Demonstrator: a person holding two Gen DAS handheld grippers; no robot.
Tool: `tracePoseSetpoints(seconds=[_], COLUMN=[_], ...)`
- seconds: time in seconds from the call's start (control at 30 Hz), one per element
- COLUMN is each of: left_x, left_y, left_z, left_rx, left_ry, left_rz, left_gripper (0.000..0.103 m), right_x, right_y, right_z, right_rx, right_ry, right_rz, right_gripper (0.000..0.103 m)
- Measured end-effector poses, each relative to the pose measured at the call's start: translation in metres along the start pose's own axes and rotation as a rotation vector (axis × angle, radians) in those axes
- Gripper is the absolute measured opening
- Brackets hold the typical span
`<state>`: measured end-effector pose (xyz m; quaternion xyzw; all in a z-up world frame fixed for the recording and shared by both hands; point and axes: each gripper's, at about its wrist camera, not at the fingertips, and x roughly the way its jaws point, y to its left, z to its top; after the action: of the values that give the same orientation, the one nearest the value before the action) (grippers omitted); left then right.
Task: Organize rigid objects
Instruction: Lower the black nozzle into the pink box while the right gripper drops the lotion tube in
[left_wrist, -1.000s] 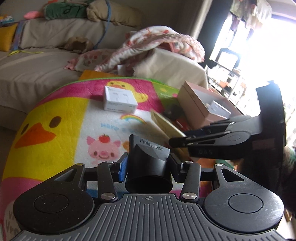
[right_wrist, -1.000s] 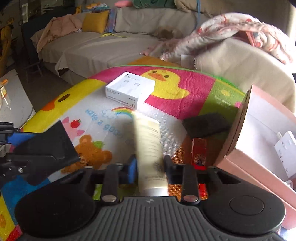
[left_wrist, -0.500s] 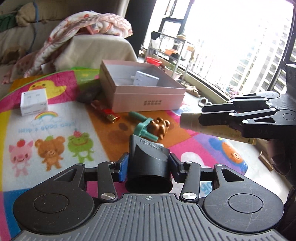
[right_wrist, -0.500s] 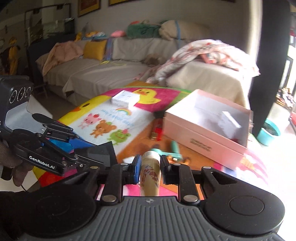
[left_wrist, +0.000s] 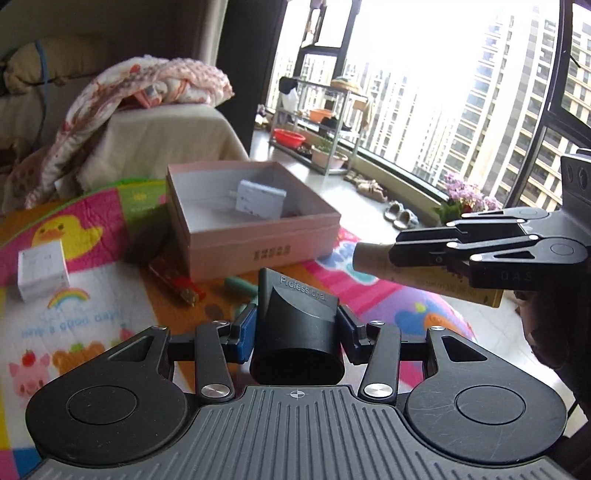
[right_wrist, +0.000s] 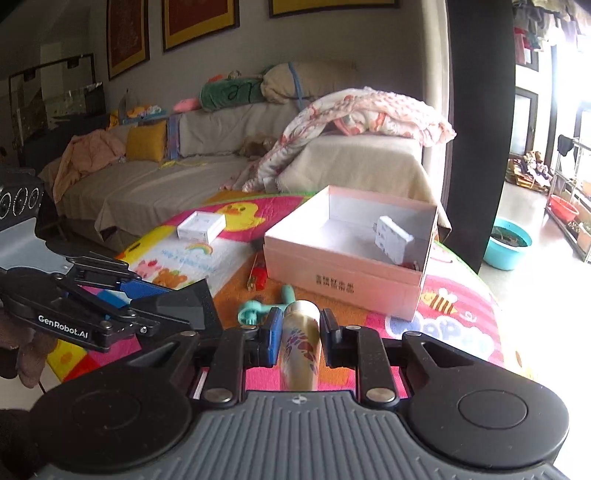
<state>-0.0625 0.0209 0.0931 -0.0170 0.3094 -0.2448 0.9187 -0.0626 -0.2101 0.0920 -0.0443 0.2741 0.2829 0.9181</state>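
Note:
My left gripper (left_wrist: 294, 325) is shut on a black nozzle (left_wrist: 295, 328) marked "Professional", held above the play mat. It shows from the side in the right wrist view (right_wrist: 177, 306). My right gripper (right_wrist: 298, 328) is shut on a cream tube (right_wrist: 300, 343); it shows at the right of the left wrist view (left_wrist: 402, 251) with the tube (left_wrist: 373, 262) sticking out. An open pink box (left_wrist: 258, 243) (right_wrist: 343, 280) stands on the mat ahead with a white adapter (left_wrist: 258, 197) (right_wrist: 393, 240) inside.
On the colourful mat (left_wrist: 92, 317) lie a white box (left_wrist: 42, 269) (right_wrist: 201, 227), a red lighter (left_wrist: 177, 286) (right_wrist: 258, 275) and a teal tool (right_wrist: 266, 306). A sofa with blankets (right_wrist: 258, 158) stands behind. A window and rack (left_wrist: 332, 118) are at the right.
Both grippers have risen and drawn back from the mat with their objects held. The left view has swung right toward the box and window.

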Motion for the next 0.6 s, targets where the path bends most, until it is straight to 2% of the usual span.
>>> tracePoseSetpoints(seconds=[0.1, 0.2, 0.3, 0.4, 0.43, 0.47, 0.5, 0.53, 0.6], left_x=[0.002, 0.016, 0.039, 0.077, 0.092, 0.106, 0.116, 0.123, 0.120], left_y=[0.009, 0.025, 0.044, 0.064, 0.070, 0.075, 0.080, 0.085, 0.095], left_z=[0.040, 0.081, 0.114, 0.132, 0.133, 0.131, 0.126, 0.121, 0.107], left_rx=[0.015, -0.027, -0.079, -0.139, -0.164, -0.179, -0.191, -0.203, -0.243], left_ry=[-0.119, -0.221, -0.270, -0.250, -0.216, -0.182, -0.159, -0.155, -0.188], left_rz=[0.020, 0.037, 0.036, 0.020, 0.019, 0.010, 0.000, 0.005, 0.027], left_gripper=[0.051, 0.051, 0.051, 0.050, 0.050, 0.050, 0.050, 0.050, 0.050], right_x=[-0.001, 0.008, 0.034, 0.075, 0.089, 0.101, 0.109, 0.111, 0.107], right_y=[-0.003, -0.009, -0.017, -0.036, -0.042, -0.047, -0.051, -0.056, -0.061], right_z=[0.023, 0.058, 0.097, 0.126, 0.131, 0.133, 0.131, 0.126, 0.108], right_rx=[0.005, 0.004, -0.002, 0.008, 0.007, 0.021, 0.041, 0.060, 0.096], right_ry=[-0.071, -0.166, -0.258, -0.280, -0.262, -0.232, -0.211, -0.204, -0.195], right_rz=[-0.015, -0.043, -0.125, -0.135, -0.160, -0.213, -0.255, -0.262, -0.247], right_gripper=[0.021, 0.021, 0.021, 0.024, 0.028, 0.037, 0.041, 0.042, 0.054])
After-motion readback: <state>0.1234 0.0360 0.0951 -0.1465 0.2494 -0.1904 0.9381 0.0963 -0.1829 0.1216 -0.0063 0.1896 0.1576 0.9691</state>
